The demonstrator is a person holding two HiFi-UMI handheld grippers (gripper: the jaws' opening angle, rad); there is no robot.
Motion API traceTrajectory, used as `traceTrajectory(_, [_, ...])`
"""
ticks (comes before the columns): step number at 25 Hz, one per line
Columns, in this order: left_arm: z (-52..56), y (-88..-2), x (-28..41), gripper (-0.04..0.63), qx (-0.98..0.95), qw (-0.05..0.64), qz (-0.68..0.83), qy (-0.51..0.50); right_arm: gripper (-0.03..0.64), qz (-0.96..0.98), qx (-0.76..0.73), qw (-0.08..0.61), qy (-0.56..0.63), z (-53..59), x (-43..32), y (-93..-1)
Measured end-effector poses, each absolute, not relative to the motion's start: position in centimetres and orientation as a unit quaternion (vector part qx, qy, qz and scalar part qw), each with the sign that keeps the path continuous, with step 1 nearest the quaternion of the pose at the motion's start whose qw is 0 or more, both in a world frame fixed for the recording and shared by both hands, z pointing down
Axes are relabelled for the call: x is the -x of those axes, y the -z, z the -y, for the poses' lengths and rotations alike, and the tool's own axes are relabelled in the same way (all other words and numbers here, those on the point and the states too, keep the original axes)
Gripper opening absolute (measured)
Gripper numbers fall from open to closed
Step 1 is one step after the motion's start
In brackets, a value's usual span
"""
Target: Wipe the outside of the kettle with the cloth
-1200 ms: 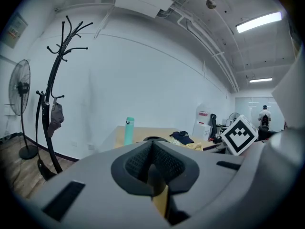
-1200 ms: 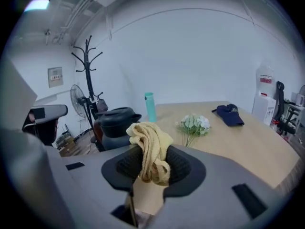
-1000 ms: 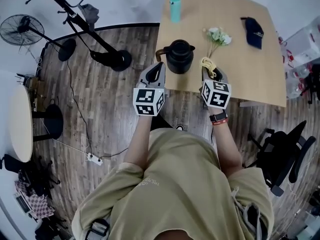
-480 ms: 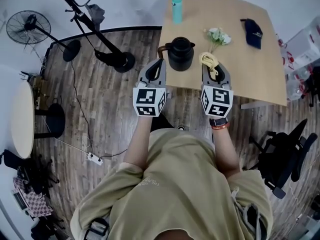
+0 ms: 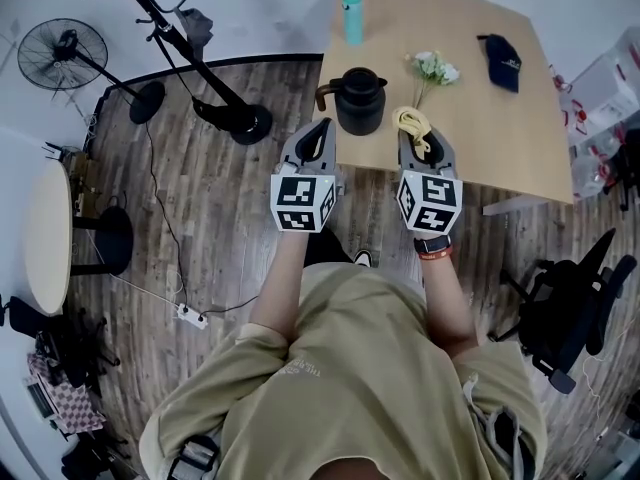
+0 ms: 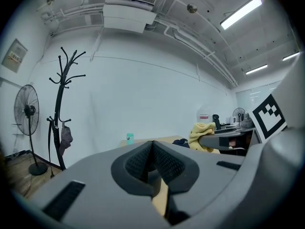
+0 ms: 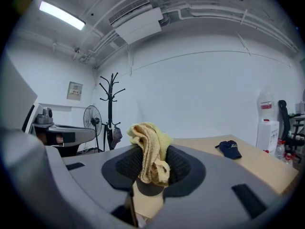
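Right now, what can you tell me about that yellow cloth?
The cloth is pale yellow, soft like terry, bunched into a crumpled wad. The fingers of the right gripper are shut on it, folds sticking up above them. It is held above the table, right of the kettle, not touching it.

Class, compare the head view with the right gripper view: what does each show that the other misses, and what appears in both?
Only the head view shows the kettle, the flowers and the teal bottle on the table. Only the right gripper view shows the ceiling light and the air conditioner. Both show the cloth clamped in the right gripper, the cap, the coat stand and the fan.
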State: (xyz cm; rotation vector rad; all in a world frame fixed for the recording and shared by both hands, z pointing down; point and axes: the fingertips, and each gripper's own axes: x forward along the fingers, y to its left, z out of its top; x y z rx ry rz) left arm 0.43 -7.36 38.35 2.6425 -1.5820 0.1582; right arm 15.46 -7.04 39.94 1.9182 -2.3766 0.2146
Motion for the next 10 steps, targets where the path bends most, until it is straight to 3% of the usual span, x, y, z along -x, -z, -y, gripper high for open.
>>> traceTrajectory(10, [4.1,-36.2,1.1,0.021,-0.859,0.028,0.509,-0.047,0.135,0.776,-0.625,0.038,-0.080,4.1,-14.0,-38.8])
